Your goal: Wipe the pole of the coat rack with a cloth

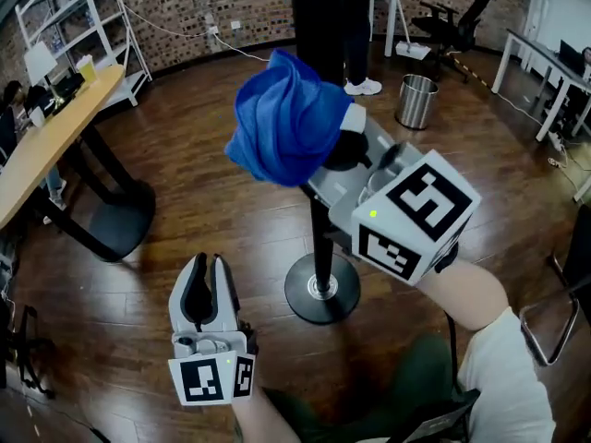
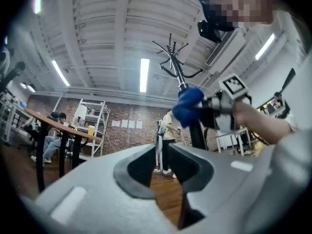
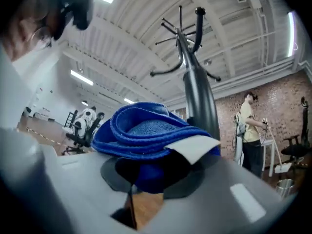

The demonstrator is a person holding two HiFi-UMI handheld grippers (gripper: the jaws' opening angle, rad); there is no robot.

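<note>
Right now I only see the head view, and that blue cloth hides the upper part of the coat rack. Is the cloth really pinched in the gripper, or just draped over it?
Observer: Pinched. The right gripper view shows the right gripper shut on the folded blue cloth, with a white tag sticking out.
Operator: And the pole behind it?
Observer: The pole rises just behind the cloth to curved hooks at the top. The cloth looks to be against it.
Operator: Is the other gripper helping?
Observer: No. The left gripper view shows the left gripper with its jaws together on nothing, pointed toward the pole.
</note>
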